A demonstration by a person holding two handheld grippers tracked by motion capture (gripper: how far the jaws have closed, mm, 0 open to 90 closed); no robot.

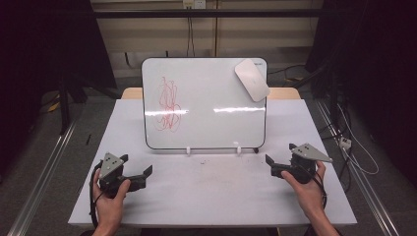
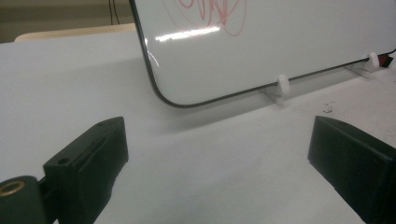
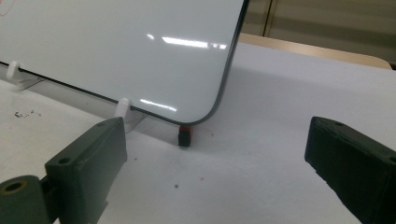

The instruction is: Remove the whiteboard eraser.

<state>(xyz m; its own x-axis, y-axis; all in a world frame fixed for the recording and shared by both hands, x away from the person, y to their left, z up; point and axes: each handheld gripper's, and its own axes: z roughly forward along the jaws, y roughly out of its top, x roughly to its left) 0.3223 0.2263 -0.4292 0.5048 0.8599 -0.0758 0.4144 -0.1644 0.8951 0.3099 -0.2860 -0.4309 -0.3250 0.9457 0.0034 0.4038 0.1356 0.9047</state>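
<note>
A whiteboard (image 1: 204, 103) stands propped on the white table (image 1: 211, 196), held by two small white clips (image 1: 188, 150). A red scribble (image 1: 167, 104) covers its left part. A pale oblong eraser (image 1: 252, 79) sticks to its top right corner. My left gripper (image 1: 136, 164) rests open on the table in front of the board's lower left corner (image 2: 161, 93), with nothing between its jaws (image 2: 217, 135). My right gripper (image 1: 280, 153) is open too, facing the board's lower right corner (image 3: 215, 112). A small red and black piece (image 3: 185, 134) lies under that corner.
Dark specks (image 2: 328, 109) dot the table in front of the board. A wooden surface (image 1: 290, 92) shows behind the table. Cables (image 1: 351, 147) trail on the floor to the right, and metal rails (image 1: 44, 167) run along both sides.
</note>
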